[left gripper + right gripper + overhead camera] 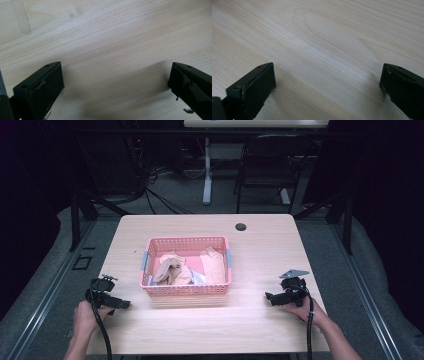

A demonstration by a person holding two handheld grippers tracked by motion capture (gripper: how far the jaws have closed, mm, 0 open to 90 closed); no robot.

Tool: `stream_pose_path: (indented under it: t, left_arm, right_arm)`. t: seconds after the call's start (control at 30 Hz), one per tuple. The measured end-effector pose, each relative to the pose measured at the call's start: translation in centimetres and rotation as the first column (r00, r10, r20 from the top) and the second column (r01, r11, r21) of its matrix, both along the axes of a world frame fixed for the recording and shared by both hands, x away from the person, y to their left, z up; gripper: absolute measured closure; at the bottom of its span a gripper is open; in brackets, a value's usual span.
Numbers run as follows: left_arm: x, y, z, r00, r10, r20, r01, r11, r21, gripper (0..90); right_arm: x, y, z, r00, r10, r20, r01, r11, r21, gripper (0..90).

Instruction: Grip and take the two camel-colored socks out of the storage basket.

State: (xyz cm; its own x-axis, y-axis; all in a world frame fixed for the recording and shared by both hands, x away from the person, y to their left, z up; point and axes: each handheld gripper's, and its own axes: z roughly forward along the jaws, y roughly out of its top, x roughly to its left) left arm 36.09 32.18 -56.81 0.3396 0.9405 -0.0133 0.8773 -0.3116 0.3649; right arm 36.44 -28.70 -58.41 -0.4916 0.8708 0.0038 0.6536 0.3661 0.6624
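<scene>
The left claw (120, 304) is held low over the near-left part of the desk (260, 250), jaws spread wide with nothing between them, bare wood being seen past them in the left gripper view. The right claw (268, 297) is held the same way at the near-right, jaws wide and empty over bare wood. The pink basket (186, 291) is set mid-desk between the two claws, well apart from both, with beige cloths (172, 270) piled inside it.
</scene>
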Motion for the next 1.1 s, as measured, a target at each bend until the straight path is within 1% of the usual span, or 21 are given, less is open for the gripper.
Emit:
stream_pose_path:
  t: [0.1,0.13,0.17,0.2,0.3,0.33,0.43,0.47,0.5,0.53,0.57,0.63,0.73,0.83,0.87,0.9,0.97,1.0,1.03,1.07,1.1]
  left_arm:
    - [0.0,-0.1,0.1,0.9999,-0.006,-0.013,0.006,1.0000,0.005,0.1]
    - [0.2,-0.2,0.2,0.9995,-0.011,-0.029,0.011,0.9999,-0.005,0.1]
    - [0.2,-0.2,0.2,0.9995,-0.011,-0.029,0.011,0.9999,-0.005,0.2]
    - [0.3,-0.4,0.5,0.9985,-0.019,-0.050,0.019,0.9997,-0.015,0.2]
    - [0.3,-0.5,0.9,0.9985,-0.026,-0.049,0.025,0.9996,-0.014,0.5]
    - [0.3,-0.4,1.4,0.9982,-0.029,-0.052,0.028,0.9995,-0.018,0.4]
    - [0.3,-0.4,1.9,0.9983,-0.032,-0.049,0.031,0.9993,-0.021,0.2]
    - [0.3,-0.3,2.6,0.9982,-0.037,-0.048,0.035,0.9988,-0.034,0.2]
    - [0.3,-0.3,2.6,0.9982,-0.037,-0.048,0.035,0.9988,-0.034,0.2]
    - [0.3,-0.3,3.2,0.9974,-0.051,-0.051,0.049,0.9978,-0.045,0.3]
    - [0.3,-0.3,3.2,0.9974,-0.051,-0.051,0.049,0.9978,-0.045,0.2]
    - [0.3,-0.3,3.8,0.9974,-0.058,-0.042,0.055,0.9971,-0.053,0.2]
    - [0.4,-0.3,5.1,0.9967,-0.072,-0.039,0.070,0.9963,-0.051,0.2]
    - [0.6,-0.3,5.7,0.9966,-0.072,-0.040,0.070,0.9962,-0.053,0.2]
    - [0.7,-0.2,6.5,0.9961,-0.077,-0.042,0.075,0.9962,-0.044,0.3]
    - [0.7,-0.2,6.5,0.9961,-0.077,-0.042,0.075,0.9962,-0.044,0.6]
    - [1.1,-0.1,7.9,0.9957,-0.086,-0.034,0.084,0.9954,-0.044,0.9]
    - [1.2,-0.1,8.3,0.9955,-0.089,-0.033,0.088,0.9953,-0.040,1.0]
    - [1.2,-0.1,8.3,0.9955,-0.089,-0.033,0.088,0.9953,-0.040,0.9]
    - [1.6,-0.1,9.2,0.9953,-0.093,-0.029,0.091,0.9948,-0.046,0.8]
    - [1.6,-0.1,9.2,0.9953,-0.093,-0.029,0.091,0.9948,-0.046,0.7]
  right_arm:
    - [0.0,0.0,0.0,1.0000,-0.002,0.000,0.002,1.0000,-0.003,0.0]
    - [0.0,0.0,0.0,1.0000,0.000,0.000,0.000,1.0000,-0.002,0.0]
    - [0.0,0.0,0.0,1.0000,0.000,0.000,0.000,1.0000,-0.002,0.0]
    - [0.0,0.0,0.0,1.0000,0.000,0.001,0.000,1.0000,-0.001,0.0]
    - [0.0,0.0,0.0,1.0000,-0.001,0.002,0.001,1.0000,-0.001,0.0]
    - [0.0,0.0,0.0,1.0000,-0.001,0.002,0.001,1.0000,-0.001,0.0]
    - [0.0,0.0,0.0,1.0000,-0.002,0.002,0.002,1.0000,-0.001,0.0]
    - [0.0,0.0,0.0,1.0000,-0.003,0.001,0.003,1.0000,-0.001,0.0]
    - [0.0,0.0,0.0,1.0000,-0.003,0.001,0.003,1.0000,-0.001,0.0]
    - [0.0,0.0,0.0,1.0000,-0.001,0.000,0.001,1.0000,0.003,0.0]
    - [0.0,0.0,0.0,1.0000,-0.001,0.000,0.001,1.0000,0.003,0.0]
    - [0.0,-0.1,0.0,1.0000,-0.004,0.001,0.004,1.0000,0.003,0.0]
    - [-0.1,0.0,0.0,0.9999,-0.010,0.001,0.010,0.9999,0.003,0.0]
    - [-0.1,0.0,0.0,0.9999,-0.011,0.001,0.011,0.9999,0.002,0.0]
    - [-0.1,0.0,0.0,0.9999,-0.012,0.002,0.012,0.9999,0.003,0.0]
    - [-0.1,0.0,0.0,0.9999,-0.012,0.002,0.012,0.9999,0.003,0.0]
    - [-0.1,0.0,0.0,0.9999,-0.013,0.003,0.013,0.9999,0.003,0.0]
    - [-0.1,0.0,0.0,0.9999,-0.013,0.003,0.013,0.9999,0.004,0.0]
    - [-0.1,0.0,0.0,0.9999,-0.013,0.002,0.013,0.9999,0.003,0.0]
    - [-0.1,0.0,0.0,0.9999,-0.013,0.003,0.013,0.9999,0.003,0.0]
    - [-0.1,0.0,0.0,0.9999,-0.013,0.003,0.013,0.9999,0.003,0.0]
